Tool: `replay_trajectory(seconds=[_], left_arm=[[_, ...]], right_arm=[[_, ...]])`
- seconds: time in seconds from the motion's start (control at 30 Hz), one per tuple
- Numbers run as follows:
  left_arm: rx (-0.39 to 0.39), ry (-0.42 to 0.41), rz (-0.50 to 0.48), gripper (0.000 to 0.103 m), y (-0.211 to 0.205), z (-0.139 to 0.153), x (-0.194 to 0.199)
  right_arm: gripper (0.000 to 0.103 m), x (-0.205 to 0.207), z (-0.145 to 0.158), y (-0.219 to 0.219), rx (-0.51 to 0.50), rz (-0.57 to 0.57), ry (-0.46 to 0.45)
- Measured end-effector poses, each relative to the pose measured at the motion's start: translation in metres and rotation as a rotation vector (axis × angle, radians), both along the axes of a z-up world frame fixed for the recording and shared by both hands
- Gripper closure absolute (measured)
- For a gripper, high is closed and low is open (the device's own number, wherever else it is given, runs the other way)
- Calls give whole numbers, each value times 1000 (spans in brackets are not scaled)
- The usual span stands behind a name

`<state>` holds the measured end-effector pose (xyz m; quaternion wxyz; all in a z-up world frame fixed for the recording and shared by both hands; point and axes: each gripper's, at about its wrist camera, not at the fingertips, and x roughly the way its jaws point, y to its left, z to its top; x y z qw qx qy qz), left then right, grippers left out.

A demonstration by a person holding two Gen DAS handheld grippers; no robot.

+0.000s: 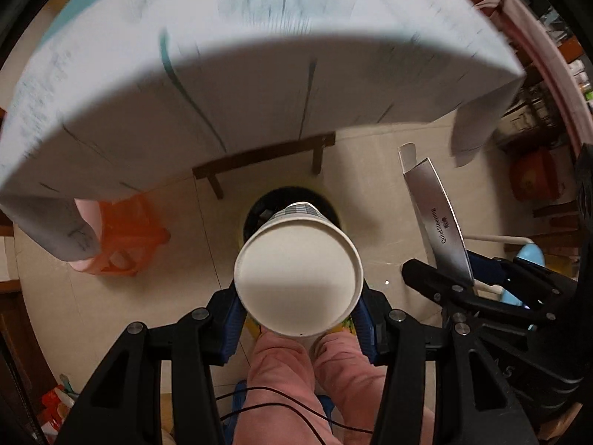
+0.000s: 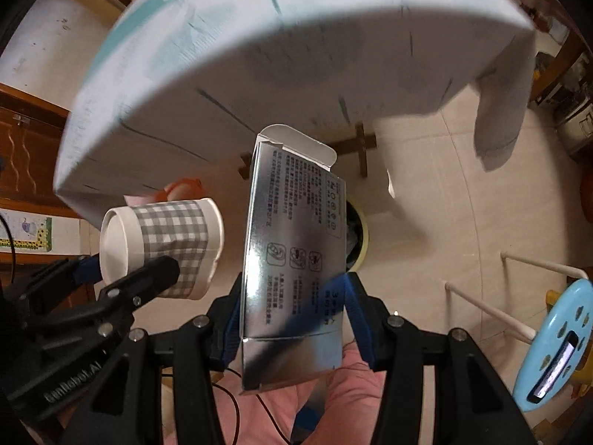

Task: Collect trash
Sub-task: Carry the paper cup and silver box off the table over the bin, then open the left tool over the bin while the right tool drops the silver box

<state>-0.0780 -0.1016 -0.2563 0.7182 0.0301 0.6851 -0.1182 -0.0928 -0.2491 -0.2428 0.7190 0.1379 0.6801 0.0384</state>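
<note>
Left hand-held gripper (image 1: pixel 299 328) is clenched on a paper cup (image 1: pixel 298 273), its blue pads (image 1: pixel 231 328) pressed to either side of the cup's wall; the cup lies on its side with its white base toward the left camera and its grey-check band (image 2: pixel 172 246) plain in the right view; right hand-held gripper (image 2: pixel 292 319) is clamped on a silver carton (image 2: pixel 292 259), held upright between its blue pads (image 2: pixel 357 315), printed text and icons on the face, white top flap (image 2: pixel 296 144) open; in the left view the same carton (image 1: pixel 437 218) stands just right of the cup, the two apart; both are held in the air over the floor (image 1: pixel 185 252), near the worktop's edge; directly beyond the cup sits a dark bin (image 1: pixel 292 200) with a yellow rim, something dark inside that I cannot make out; in the right view the carton hides most of that bin (image 2: pixel 355 237); the worktop (image 1: pixel 241 74), draped in a pale cloth with teal lines, fills the upper part of both views, blurred; a dark wooden frame (image 1: pixel 259 159) shows under it; an orange stool (image 1: pixel 129 237) stands at the left by the cloth's hanging corner, a light-blue stool (image 2: pixel 556 341) on white legs at the right, a phone-like object on its seat; pink trousers (image 1: pixel 296 382) and a thin black cable (image 1: pixel 278 404) lie below the grippers; floor is pale tile, wooden furniture along the room's edges.
</note>
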Motion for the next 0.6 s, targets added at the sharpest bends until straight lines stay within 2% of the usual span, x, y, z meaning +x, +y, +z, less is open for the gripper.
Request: replay_trajectory(seconds=[0.2,0.4,0.47,0.53,0.6], left_arm=[[4,32,12,54,-6,-75,6],[-3,60,51,53,-7,-142,21],[-5,70,66,49,-7,-159,25],[1,68,76,34,-6,-170,30],[9,56,78,29,-3,-177,33]], right_arm=[[53,5,-79,-11,6,-7,76],[52,10,-163,-23,21,-63,147],[51,9,-188,-24,29,-80,169],[51,9,-205,-24,32,-93,185],[51,10,-222,-26,41,-106,195]])
